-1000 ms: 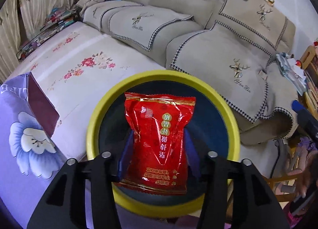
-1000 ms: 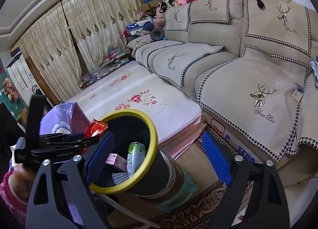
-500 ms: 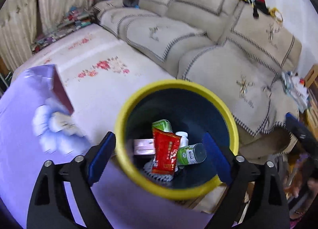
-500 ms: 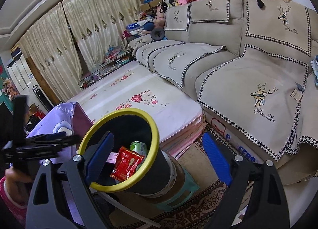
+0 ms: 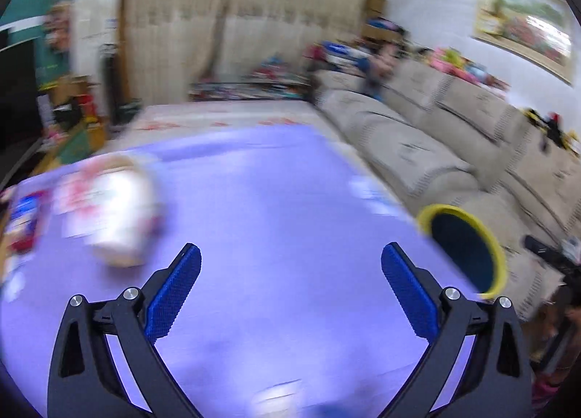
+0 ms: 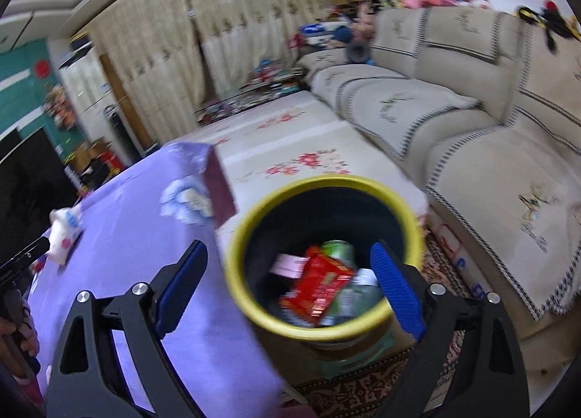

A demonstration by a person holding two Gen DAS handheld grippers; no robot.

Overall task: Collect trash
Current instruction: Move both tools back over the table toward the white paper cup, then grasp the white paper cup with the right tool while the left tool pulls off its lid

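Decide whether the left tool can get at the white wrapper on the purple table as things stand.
Probably yes. The left tool is open and empty, over the purple table. The white wrapper lies ahead to its left, with nothing seen between them, though the view is blurred.

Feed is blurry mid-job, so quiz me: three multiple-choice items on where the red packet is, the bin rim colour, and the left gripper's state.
1. The red packet lies:
A. on the purple tablecloth
B. inside the bin
C. on the sofa

2. The bin rim is:
A. yellow
B. red
C. white

3. The left gripper is:
A. shut on the packet
B. shut and empty
C. open and empty

Key: 1 B, it rests among other trash below the rim. 2 A, a yellow ring tops the dark bin. 3 C, its blue fingers stand wide apart with only the purple tablecloth between.
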